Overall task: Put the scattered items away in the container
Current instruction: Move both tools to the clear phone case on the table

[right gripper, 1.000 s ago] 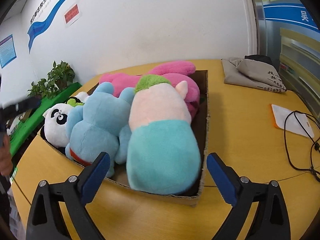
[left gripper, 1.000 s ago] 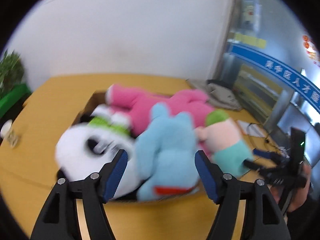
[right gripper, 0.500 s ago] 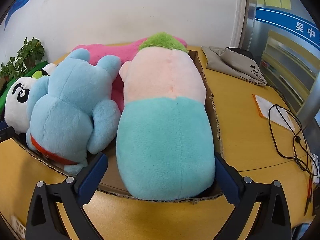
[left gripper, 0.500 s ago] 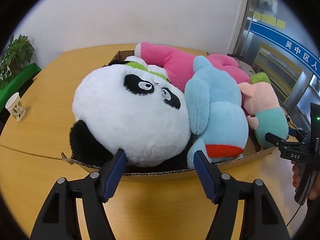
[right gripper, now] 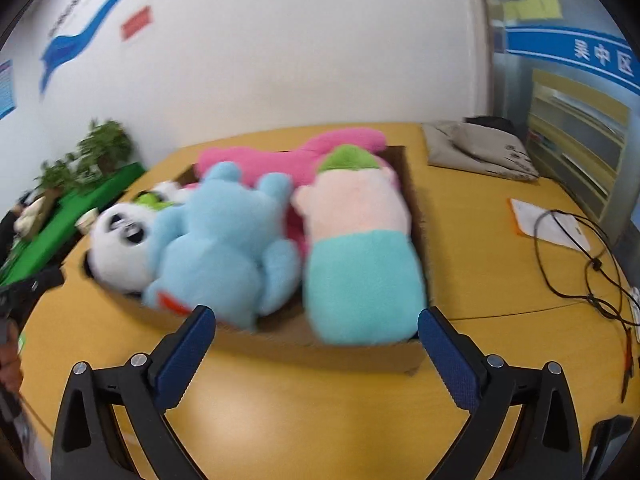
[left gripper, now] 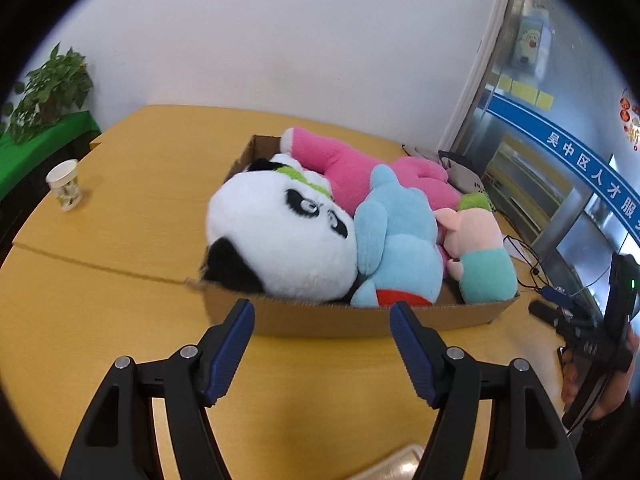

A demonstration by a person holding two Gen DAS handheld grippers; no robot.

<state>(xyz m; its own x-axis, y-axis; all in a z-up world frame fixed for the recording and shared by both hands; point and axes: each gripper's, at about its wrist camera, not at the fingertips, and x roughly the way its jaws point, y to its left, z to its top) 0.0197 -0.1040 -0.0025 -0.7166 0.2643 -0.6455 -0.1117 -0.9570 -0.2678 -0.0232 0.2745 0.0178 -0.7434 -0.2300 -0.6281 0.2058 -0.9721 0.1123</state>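
From my left gripper (left gripper: 322,316), jaws spread wide and holding nothing, the cardboard box (left gripper: 360,320) sits straight ahead, just past the fingertips, its long side lying crosswise to my fingers. Going left to right inside it: panda plush (left gripper: 280,236) at the left end, blue plush (left gripper: 400,252) in the middle pressed against it, then the peach-and-teal plush (left gripper: 480,260) at the right end, with the pink plush (left gripper: 360,168) stretched along the back behind all three. Off to the far left on the table (left gripper: 120,216) stands a paper cup (left gripper: 65,185) (well apart from the box; I judge it not part of the tidy). My right gripper (right gripper: 316,330) is also spread wide and empty, pointed at the box's right half; its view is blurred, but the peach-and-teal plush lies lengthwise toward me there, nearest that hand, with its teal end at the near wall. I see no plush lying loose on the table, so I judge the tidying about done; if anything needs tucking, the panda falls to the left and the teal one to the right.
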